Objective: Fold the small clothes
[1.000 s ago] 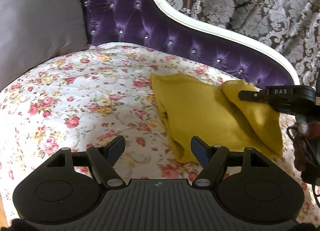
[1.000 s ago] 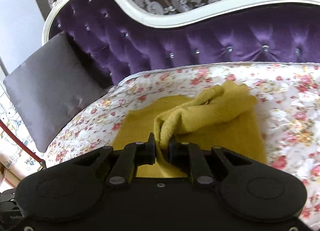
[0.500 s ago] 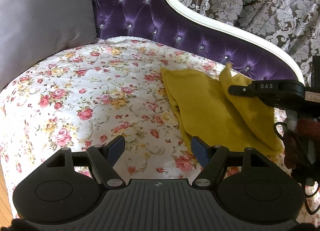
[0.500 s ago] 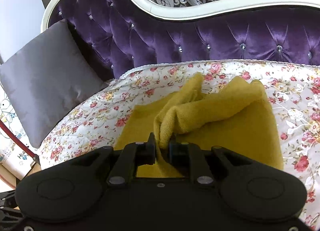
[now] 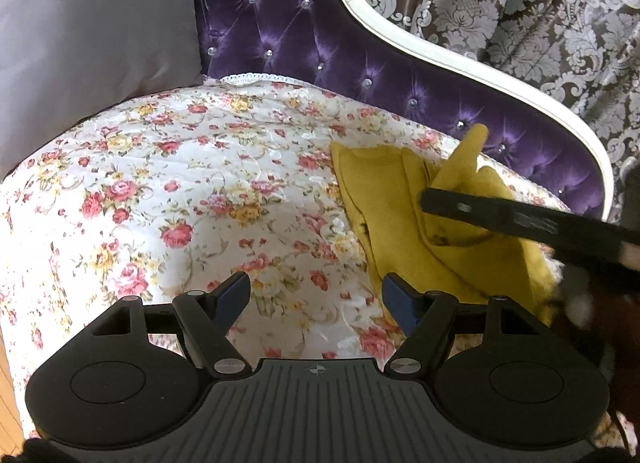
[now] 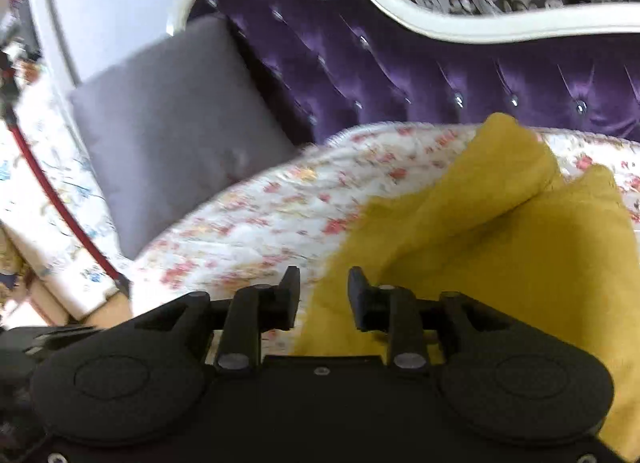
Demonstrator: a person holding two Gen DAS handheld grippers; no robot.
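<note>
A mustard-yellow knit garment (image 5: 404, 219) lies on the floral bedspread (image 5: 200, 183), partly folded, with one flap rolled up over the rest (image 6: 492, 199). My left gripper (image 5: 316, 295) is open and empty, hovering above the bedspread just left of the garment's near edge. My right gripper (image 6: 323, 293) is open with nothing between its fingers, at the garment's left edge (image 6: 520, 271). Its black body (image 5: 520, 219) reaches over the garment from the right in the left wrist view.
A purple tufted headboard (image 5: 320, 43) with a white frame (image 5: 400, 27) curves behind the bed. A grey cushion (image 5: 80, 43) leans at the left; it also shows in the right wrist view (image 6: 172, 123). Patterned curtains (image 5: 520, 3) hang behind. The bed's edge drops off at the left.
My right gripper has opened and let go of the yellow flap it held pinched, and has swung left. The flap now rests rolled on the garment. My left gripper stays open.
</note>
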